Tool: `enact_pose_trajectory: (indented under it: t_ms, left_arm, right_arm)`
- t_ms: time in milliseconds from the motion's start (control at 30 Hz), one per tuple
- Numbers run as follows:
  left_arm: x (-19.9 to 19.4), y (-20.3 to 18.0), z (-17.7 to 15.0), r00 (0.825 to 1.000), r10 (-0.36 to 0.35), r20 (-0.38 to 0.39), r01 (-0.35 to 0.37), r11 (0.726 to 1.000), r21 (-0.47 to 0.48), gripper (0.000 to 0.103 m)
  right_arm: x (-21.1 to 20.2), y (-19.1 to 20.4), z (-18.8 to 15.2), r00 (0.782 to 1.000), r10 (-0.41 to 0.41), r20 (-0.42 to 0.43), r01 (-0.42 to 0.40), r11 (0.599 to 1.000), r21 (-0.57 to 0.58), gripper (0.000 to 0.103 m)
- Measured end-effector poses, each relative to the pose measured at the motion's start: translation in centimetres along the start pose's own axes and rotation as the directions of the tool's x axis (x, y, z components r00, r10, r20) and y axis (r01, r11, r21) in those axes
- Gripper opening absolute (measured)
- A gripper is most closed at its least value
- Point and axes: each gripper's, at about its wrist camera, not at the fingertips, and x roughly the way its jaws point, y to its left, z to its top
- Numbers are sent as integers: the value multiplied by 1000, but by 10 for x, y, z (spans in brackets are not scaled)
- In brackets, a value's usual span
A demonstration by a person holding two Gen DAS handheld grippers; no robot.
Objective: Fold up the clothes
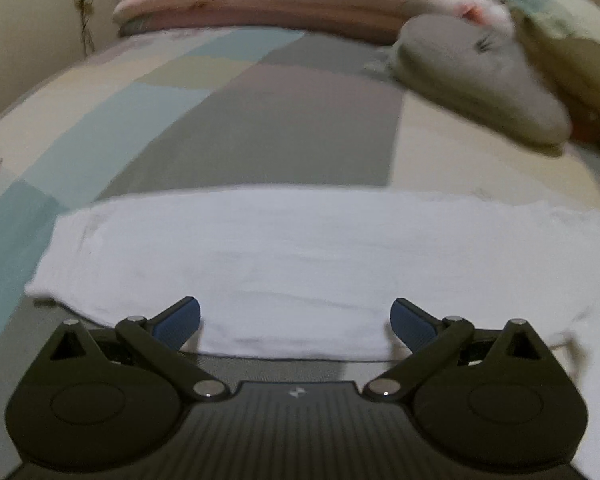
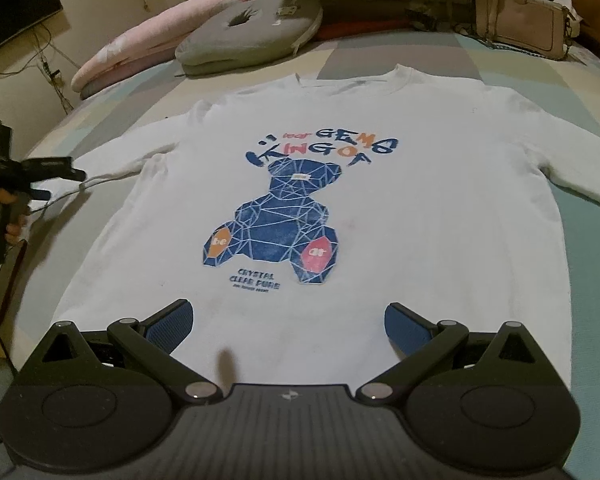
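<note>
A white long-sleeved sweatshirt (image 2: 380,208) with a blue bear print lies flat and face up on the bed, neck at the far end. My right gripper (image 2: 288,322) hovers open over its hem with nothing between the fingers. In the left wrist view one sleeve of the sweatshirt (image 1: 300,260) stretches across, and my left gripper (image 1: 296,322) stands open right above the sleeve's near edge. The right wrist view also shows the left gripper (image 2: 66,174) at the far left, held by a hand, at the cuff of that sleeve.
The bed has a patchwork cover (image 1: 260,120) in grey, teal and cream. A grey cushion (image 2: 252,36) and a pink pillow (image 2: 140,40) lie at the head. A pale handbag (image 2: 516,16) sits at the far right. A dark screen (image 2: 16,4) hangs on the wall.
</note>
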Motion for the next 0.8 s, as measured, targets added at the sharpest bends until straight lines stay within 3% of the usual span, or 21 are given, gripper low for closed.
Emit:
enact_pose_trajectory:
  t_ms: [133,267,367,433,533,600,633,667,800]
  left_arm:
    - [-45,-36,6,995,-90,36,88,995,54,101]
    - [-88,-87,-7,974,-222,34,216,968,132,101]
    - [-109,-124,-39,928,-372,-21,370,912,176,102]
    - [-118,-148,-63,899,-434,-64,437,873,218,102]
    - [-118,-174,-95,871,-477,-120,492,832,256,102]
    - [-107,-179,-108,858,-489,-157,513,830,219,102]
    - [-100,-178,-112,856,-490,-167,515,835,193,102]
    - [-92,-176,-113,865,-475,-162,499,849,174,102]
    - [-63,-157,-107,934,-338,-113,349,932,101,101]
  right_arm:
    - [-1,-7,3,1000,-9,6,8,1000,21,103]
    - [-1,-14,6,1000,-25,12,25,999,36,103]
    - [-2,-20,8,998,-55,26,54,998,42,103]
    - [-1,-26,9,997,-77,27,75,995,63,103]
    - [1,-37,9,996,-90,19,88,991,98,103]
    - [0,-45,7,996,-87,12,86,990,114,103]
    - [-2,-48,6,996,-86,13,84,989,123,103]
    - [-5,-52,6,996,-84,19,80,988,135,103]
    - [-12,-65,3,996,-89,29,83,983,165,103]
